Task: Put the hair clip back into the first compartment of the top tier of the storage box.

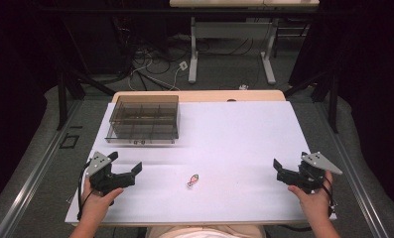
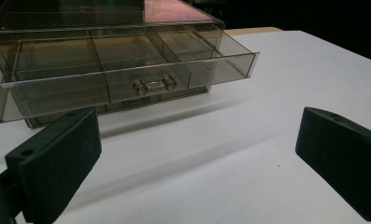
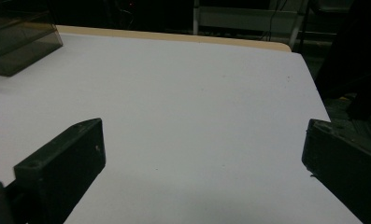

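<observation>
Two grippers, left (image 1: 127, 171) and right (image 1: 284, 171), released; our toy (image 1: 193, 180) lies near the table's front edge, open drawer (image 2: 127, 79) unfilled.

A white table (image 1: 244, 129) with a pale wooden edge stood on grey floor (image 1: 224, 74). Behind it, a second desk's white legs (image 1: 193, 54) rose among tangled cables (image 1: 150, 69). Dark curtains (image 1: 368, 74) closed both sides; the light fell from above.
</observation>
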